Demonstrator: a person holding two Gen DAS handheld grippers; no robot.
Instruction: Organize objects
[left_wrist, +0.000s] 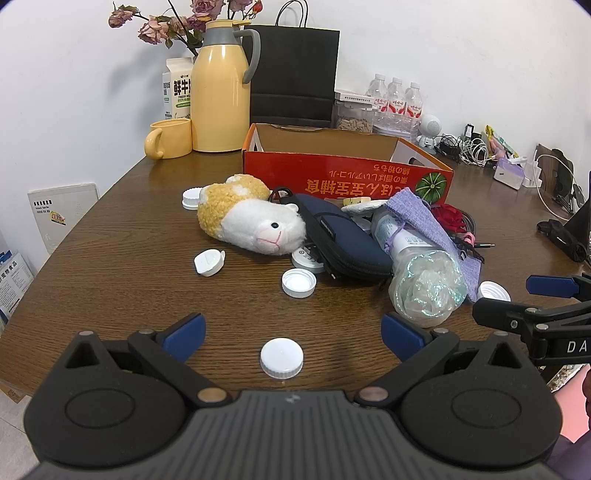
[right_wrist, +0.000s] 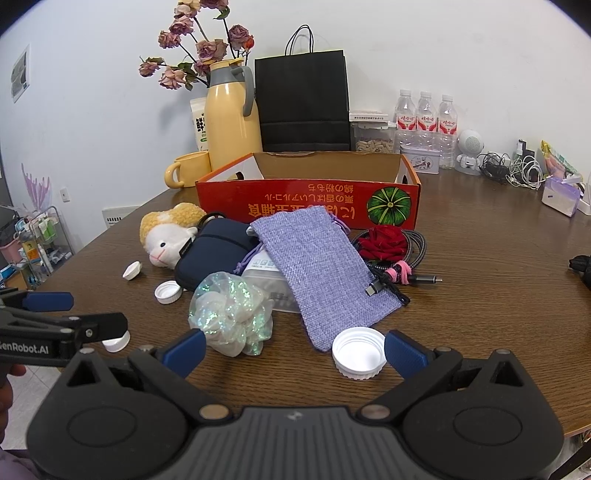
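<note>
Lettering "GenRobot.AI" marks the left tool (left_wrist: 291, 332), which, like the right tool (right_wrist: 295, 349), gapes empty above bottle caps.

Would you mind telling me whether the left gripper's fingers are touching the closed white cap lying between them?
Apart. The left wrist view shows bare table on both sides of the white cap, between it and the open left gripper.

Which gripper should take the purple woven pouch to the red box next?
Right. The right gripper is open with the purple pouch just ahead of it; the left gripper sits farther left, over a closed white cap.
</note>
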